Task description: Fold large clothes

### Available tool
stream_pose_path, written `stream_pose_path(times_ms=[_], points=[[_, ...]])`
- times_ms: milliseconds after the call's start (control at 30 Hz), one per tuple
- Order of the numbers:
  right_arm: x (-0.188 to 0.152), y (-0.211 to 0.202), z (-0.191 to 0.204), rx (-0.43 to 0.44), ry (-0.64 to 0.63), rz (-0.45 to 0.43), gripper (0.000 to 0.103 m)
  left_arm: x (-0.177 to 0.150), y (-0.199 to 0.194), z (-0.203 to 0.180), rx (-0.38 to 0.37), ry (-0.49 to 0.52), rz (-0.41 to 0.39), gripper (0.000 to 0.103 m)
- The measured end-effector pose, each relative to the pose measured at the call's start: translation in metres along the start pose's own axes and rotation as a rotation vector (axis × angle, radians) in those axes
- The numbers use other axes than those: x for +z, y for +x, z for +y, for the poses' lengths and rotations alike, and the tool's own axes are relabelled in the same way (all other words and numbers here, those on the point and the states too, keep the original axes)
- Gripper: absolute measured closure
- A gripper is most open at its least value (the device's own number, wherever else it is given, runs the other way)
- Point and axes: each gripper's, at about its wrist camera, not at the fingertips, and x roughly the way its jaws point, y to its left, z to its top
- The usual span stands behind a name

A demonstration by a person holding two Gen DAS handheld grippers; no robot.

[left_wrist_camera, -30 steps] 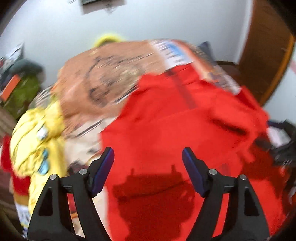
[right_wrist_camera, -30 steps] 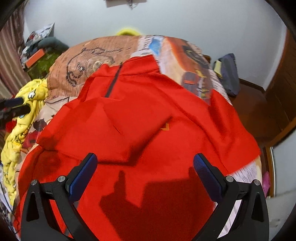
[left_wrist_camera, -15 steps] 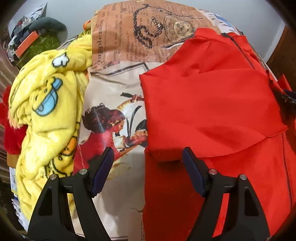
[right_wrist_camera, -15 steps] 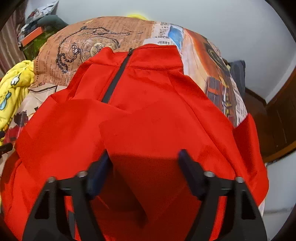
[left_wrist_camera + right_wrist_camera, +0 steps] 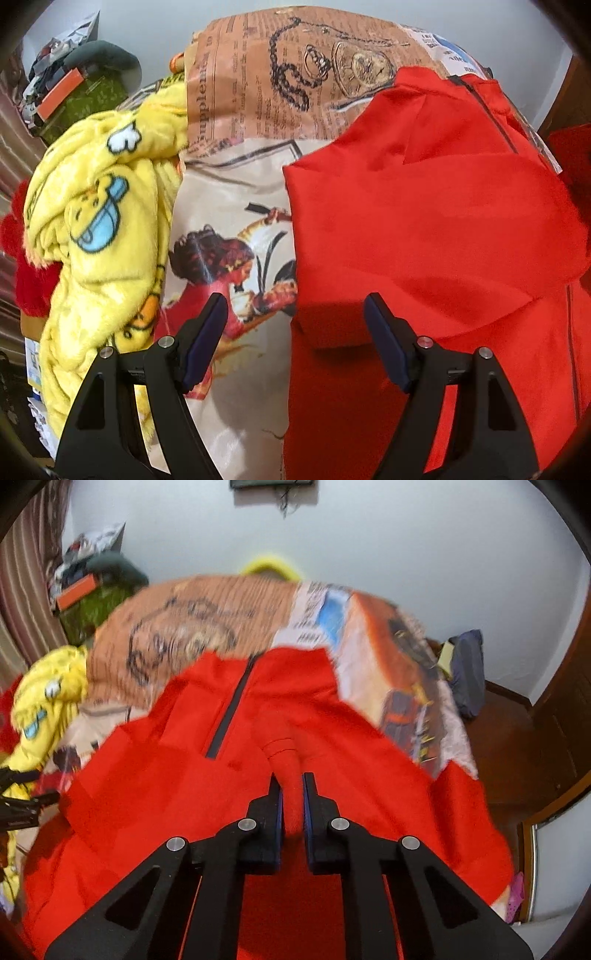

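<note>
jacket (image 5: pixel 436 229): smooth red cloth, slight sheen, dark zip | blanket (image 5: pixel 92 221): fluffy yellow plush, printed | bedcover (image 5: pixel 258 92): matt cloth, newspaper print | grippers (image 5: pixel 295 317) (image 5: pixel 293 786): matt black plastic, blue pads (image 5: pixel 207 339), bright metal pins | door (image 5: pixel 561 716): dark glossy wood | wall (image 5: pixel 369 546): plain matt

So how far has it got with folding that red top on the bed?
Part way, it seems. Done: the red top lies spread on the printed bedspread, with one sleeve already folded across its front. In hand: the right gripper is shut on a pinch of the red fabric. The left gripper hangs open over the top's edge, holding nothing. Left: the remaining folds.
</note>
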Motion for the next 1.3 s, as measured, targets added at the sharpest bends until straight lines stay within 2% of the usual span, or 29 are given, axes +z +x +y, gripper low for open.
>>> stream_pose_path(times_ms=[100, 200, 367, 533, 667, 767, 867, 900, 933, 967, 1000, 1033, 1300], points=[[-0.001, -0.012, -0.019, -0.005, 0.044, -0.024, 0.095, 0.003, 0.01, 0.0, 0.007, -0.01, 0.018, 0.028], [-0.015, -0.013, -0.039, -0.001, 0.093, -0.004, 0.095, 0.0, 0.03, -0.001, 0.001, -0.035, 0.068, 0.028], [-0.05, 0.014, -0.063, 0.015, 0.177, 0.109, 0.095, -0.013, 0.056, -0.004, -0.016, -0.063, 0.13, 0.028], [-0.079, 0.035, -0.073, 0.02, 0.214, 0.189, 0.095, -0.016, 0.06, -0.006, -0.01, -0.064, 0.119, 0.025], [-0.09, 0.031, -0.081, 0.045, 0.234, 0.182, 0.096, -0.019, 0.061, -0.005, 0.004, -0.065, 0.105, 0.019], [-0.093, 0.024, -0.08, 0.045, 0.213, 0.193, 0.091, -0.021, 0.059, -0.004, 0.005, -0.069, 0.112, 0.019], [-0.095, 0.017, -0.079, 0.018, 0.184, 0.217, 0.08, -0.02, 0.049, -0.006, 0.022, -0.037, 0.127, 0.02], [-0.096, 0.013, -0.079, 0.007, 0.175, 0.221, 0.071, -0.018, 0.045, -0.007, 0.026, -0.024, 0.124, 0.02], [-0.096, 0.008, -0.079, -0.01, 0.166, 0.219, 0.057, -0.016, 0.039, -0.008, 0.029, -0.011, 0.115, 0.02], [-0.096, 0.002, -0.079, -0.036, 0.159, 0.209, 0.05, -0.014, 0.033, -0.01, 0.031, -0.003, 0.104, 0.02], [-0.095, -0.004, -0.08, -0.061, 0.155, 0.193, 0.039, -0.01, 0.024, -0.012, 0.031, 0.006, 0.087, 0.02], [-0.094, -0.011, -0.082, -0.081, 0.153, 0.169, 0.032, -0.007, 0.014, -0.015, 0.025, 0.013, 0.068, 0.02], [-0.083, -0.063, -0.11, -0.108, 0.217, 0.02, 0.016, 0.04, -0.058, -0.048, -0.073, 0.016, -0.107, 0.02]])
